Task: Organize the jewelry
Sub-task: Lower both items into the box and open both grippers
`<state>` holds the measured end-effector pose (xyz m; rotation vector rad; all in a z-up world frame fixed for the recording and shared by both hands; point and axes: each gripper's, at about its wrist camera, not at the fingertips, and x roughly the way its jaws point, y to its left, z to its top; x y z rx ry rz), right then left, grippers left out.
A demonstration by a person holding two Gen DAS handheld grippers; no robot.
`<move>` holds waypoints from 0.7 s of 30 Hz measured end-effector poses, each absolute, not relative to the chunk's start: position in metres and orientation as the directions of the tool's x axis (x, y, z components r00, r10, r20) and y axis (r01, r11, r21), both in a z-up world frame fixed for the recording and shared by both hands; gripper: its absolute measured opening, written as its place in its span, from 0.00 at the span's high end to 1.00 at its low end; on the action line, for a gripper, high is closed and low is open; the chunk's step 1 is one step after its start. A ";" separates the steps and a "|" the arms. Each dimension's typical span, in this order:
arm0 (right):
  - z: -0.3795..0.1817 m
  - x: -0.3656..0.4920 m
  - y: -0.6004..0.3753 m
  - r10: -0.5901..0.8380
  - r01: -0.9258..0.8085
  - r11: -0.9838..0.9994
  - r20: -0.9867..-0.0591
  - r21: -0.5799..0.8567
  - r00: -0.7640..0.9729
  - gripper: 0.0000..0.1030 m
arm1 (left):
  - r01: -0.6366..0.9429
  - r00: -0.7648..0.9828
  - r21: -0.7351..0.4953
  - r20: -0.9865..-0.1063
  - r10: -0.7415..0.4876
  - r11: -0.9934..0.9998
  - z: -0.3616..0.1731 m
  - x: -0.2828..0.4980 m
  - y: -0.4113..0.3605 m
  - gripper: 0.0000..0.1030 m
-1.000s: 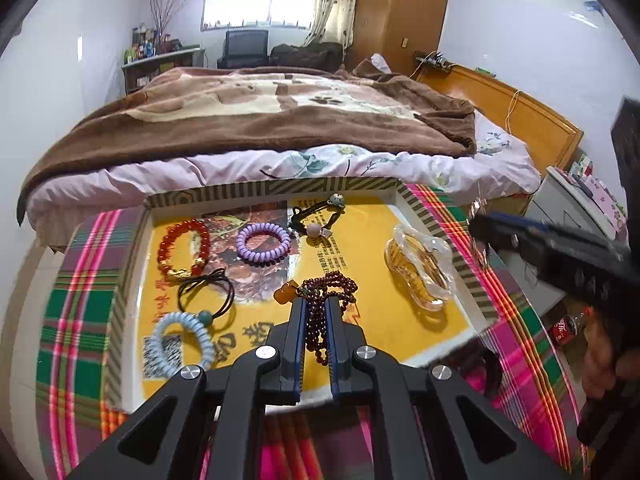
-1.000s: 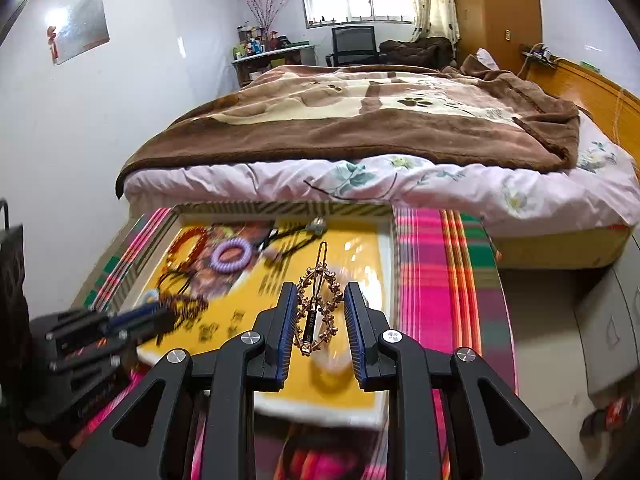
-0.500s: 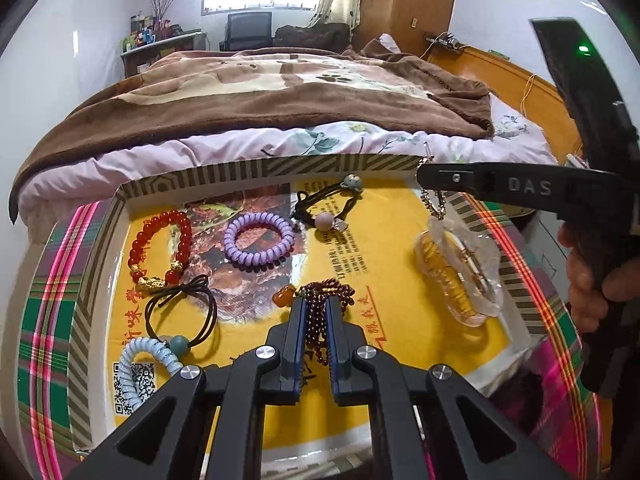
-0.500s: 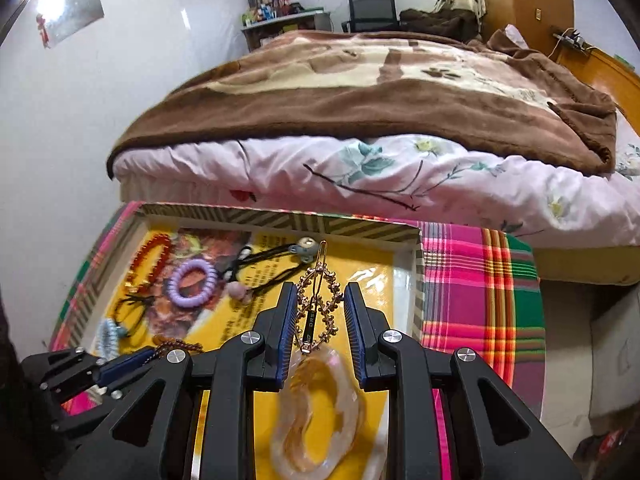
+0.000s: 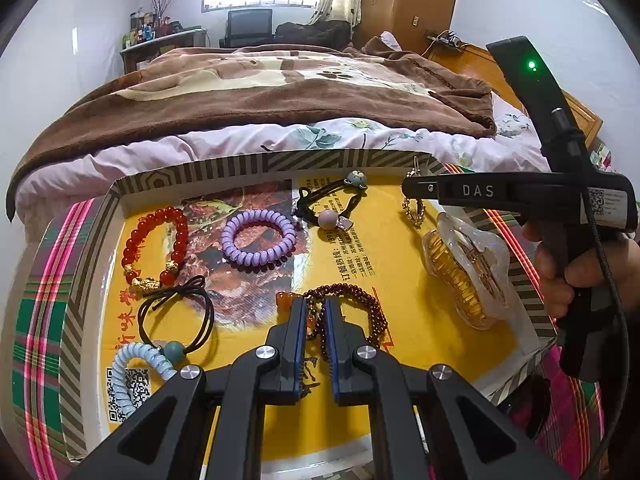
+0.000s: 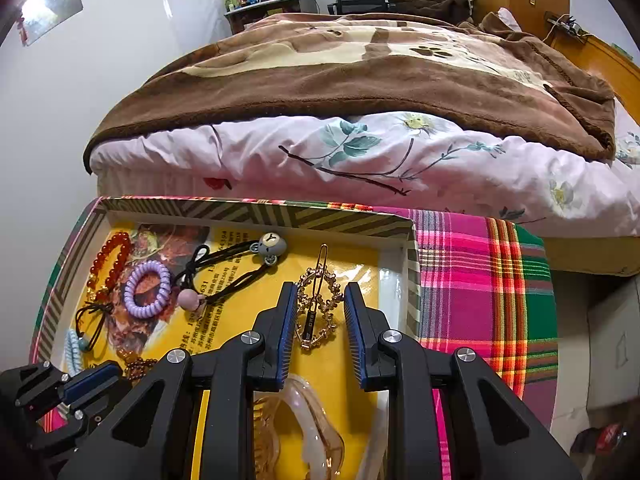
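Observation:
A shallow box [image 5: 256, 166] with a yellow printed floor holds the jewelry. My left gripper [image 5: 316, 306] is shut on a dark red bead bracelet [image 5: 352, 300] at the box's near middle. My right gripper [image 6: 320, 296] is over the box's far right corner [image 6: 408, 236], jaws apart around a gold hair clip [image 6: 316, 300] that hangs or rests between them without being pinched. In the left wrist view the clip [image 5: 414, 210] shows below the right gripper's finger. A clear amber claw clip [image 5: 464, 264] lies at the box's right side, also under the right gripper [image 6: 304, 432].
In the box lie a red bead bracelet [image 5: 158, 246], a purple coil tie [image 5: 258, 236], black hair ties with charms [image 5: 332, 204], a black elastic [image 5: 176, 316] and a pale blue coil [image 5: 138, 364]. The box sits on a plaid cloth [image 6: 472, 280]. A bed [image 6: 360, 92] stands beyond.
My right gripper moved forward and down over the box's far right corner and its jaws have opened off the gold hair clip. My left gripper stayed shut on the dark bead bracelet.

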<state>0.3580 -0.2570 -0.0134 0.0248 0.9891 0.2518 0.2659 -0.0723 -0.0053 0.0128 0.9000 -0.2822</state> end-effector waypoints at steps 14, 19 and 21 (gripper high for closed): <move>-0.017 0.361 -0.259 0.215 -0.178 0.974 -0.825 0.141 0.522 0.75 | 0.240 0.589 -0.101 -0.776 -0.227 0.966 -0.004 0.262 -0.071 0.77; -0.011 0.357 -0.259 0.220 -0.167 0.974 -0.816 0.153 0.535 0.75 | 0.237 0.594 -0.104 -0.771 -0.229 0.966 -0.001 0.260 -0.069 0.65; -0.008 0.355 -0.259 0.225 -0.166 0.973 -0.810 0.159 0.542 0.71 | 0.235 0.596 -0.108 -0.769 -0.231 0.966 0.002 0.257 -0.067 0.61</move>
